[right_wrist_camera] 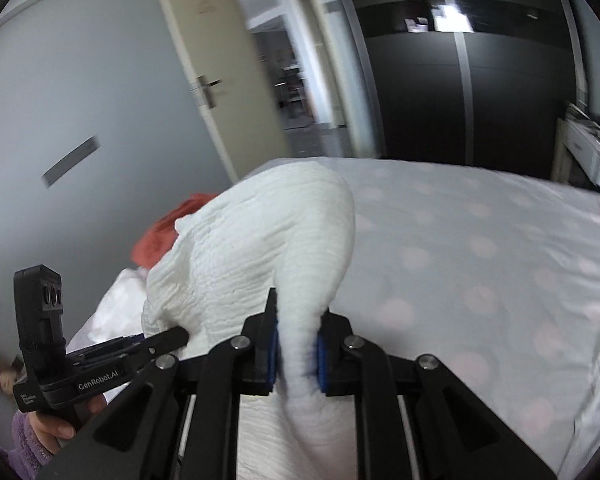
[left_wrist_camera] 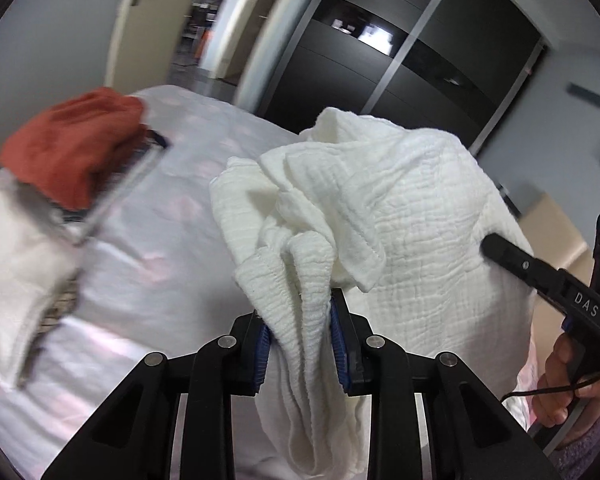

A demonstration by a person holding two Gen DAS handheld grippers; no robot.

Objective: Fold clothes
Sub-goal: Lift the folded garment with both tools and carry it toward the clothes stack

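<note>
A white crinkled garment point(left_wrist_camera: 380, 208) is lifted above the bed, bunched between both grippers. My left gripper point(left_wrist_camera: 300, 344) is shut on a gathered hem of it, blue pads pressed to the cloth. My right gripper point(right_wrist_camera: 298, 354) is shut on another fold of the same white garment point(right_wrist_camera: 260, 240). In the left wrist view the right gripper point(left_wrist_camera: 496, 248) reaches into the cloth from the right side, a hand on its handle. In the right wrist view the left gripper point(right_wrist_camera: 172, 338) shows at the lower left, its tip against the cloth.
The bed point(right_wrist_camera: 480, 260) has a pale sheet with pink dots. A rust-red garment point(left_wrist_camera: 72, 148) lies on a pile of light clothes point(left_wrist_camera: 16, 240) at the left. An open door point(right_wrist_camera: 216, 80) and a dark wardrobe point(right_wrist_camera: 460, 80) stand beyond the bed.
</note>
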